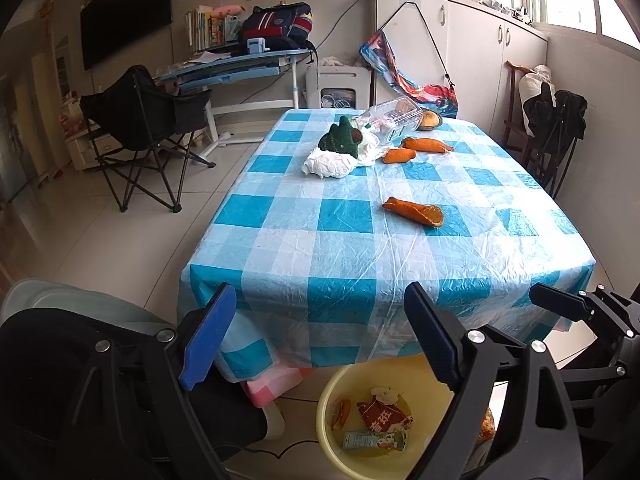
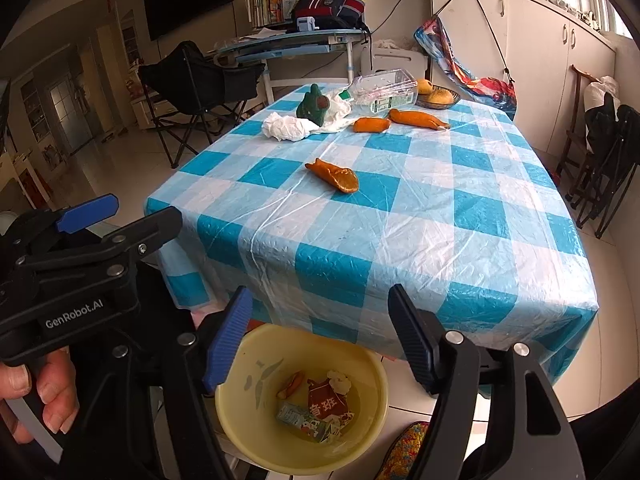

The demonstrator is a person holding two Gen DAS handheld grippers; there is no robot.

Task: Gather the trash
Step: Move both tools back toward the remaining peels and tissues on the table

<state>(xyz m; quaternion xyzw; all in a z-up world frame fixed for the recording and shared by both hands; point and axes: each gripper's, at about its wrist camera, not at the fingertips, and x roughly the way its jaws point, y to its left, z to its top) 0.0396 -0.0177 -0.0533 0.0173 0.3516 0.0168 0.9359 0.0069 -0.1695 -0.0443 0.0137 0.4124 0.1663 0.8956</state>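
Trash in yellow basin (image 2: 240, 420), red packet (image 2: 328, 400) with Chinese characters, "GenRobot.AI" on left claw (image 2: 120, 216), both claws gaping, empty.

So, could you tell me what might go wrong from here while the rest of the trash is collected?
1. The orange peel lies flat on the slippery plastic tablecloth; pads may pinch the cloth and drag it.
2. The yellow bucket sits partly under the table edge, so a drop could miss.
3. The crumpled tissue touches the green toy, which could get grabbed too.
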